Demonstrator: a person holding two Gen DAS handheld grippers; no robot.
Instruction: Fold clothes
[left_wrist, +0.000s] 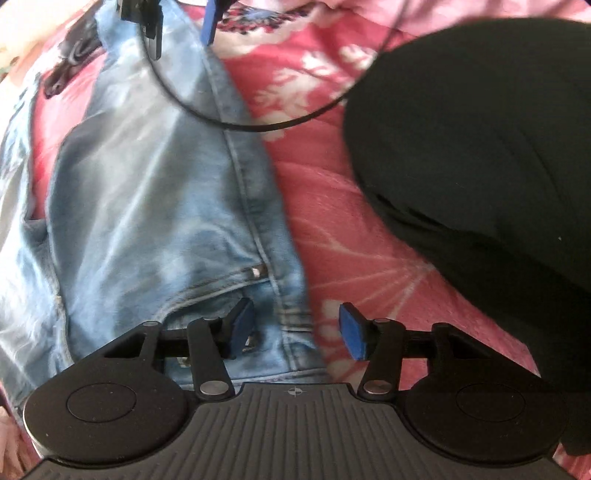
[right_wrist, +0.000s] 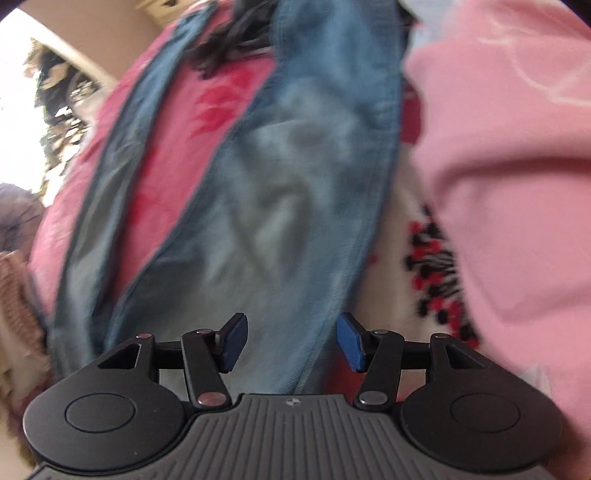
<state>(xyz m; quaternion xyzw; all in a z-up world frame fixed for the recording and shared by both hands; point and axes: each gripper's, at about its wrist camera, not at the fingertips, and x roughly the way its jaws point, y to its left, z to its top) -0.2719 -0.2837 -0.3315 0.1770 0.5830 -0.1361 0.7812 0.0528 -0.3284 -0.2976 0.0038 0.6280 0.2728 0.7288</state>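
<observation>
A pair of faded, light-blue denim jeans (left_wrist: 159, 192) was spread on the red-and-pink floral bed cover (left_wrist: 332, 206), beside a black garment (left_wrist: 480, 155). Both the left hand-held gripper (left_wrist: 293, 330) and right hand-held gripper (right_wrist: 291, 341) were held released over the denim, nothing gripped. Apparently, amid blur, a grasp was being prepared; an edge would need pinching.

No legible text or labels

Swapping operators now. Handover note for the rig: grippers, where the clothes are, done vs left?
Left gripper: open, empty, over the waist end of the jeans, by the pocket rivet.
Right gripper: open, empty, over a jeans leg.
Jeans lie spread on the pink floral bedspread, legs apart, not folded yet.
Black garment lies to the right of the jeans; a pink garment is in the right wrist view.
Left: fold the jeans; black and pink garments' state unclear.
</observation>
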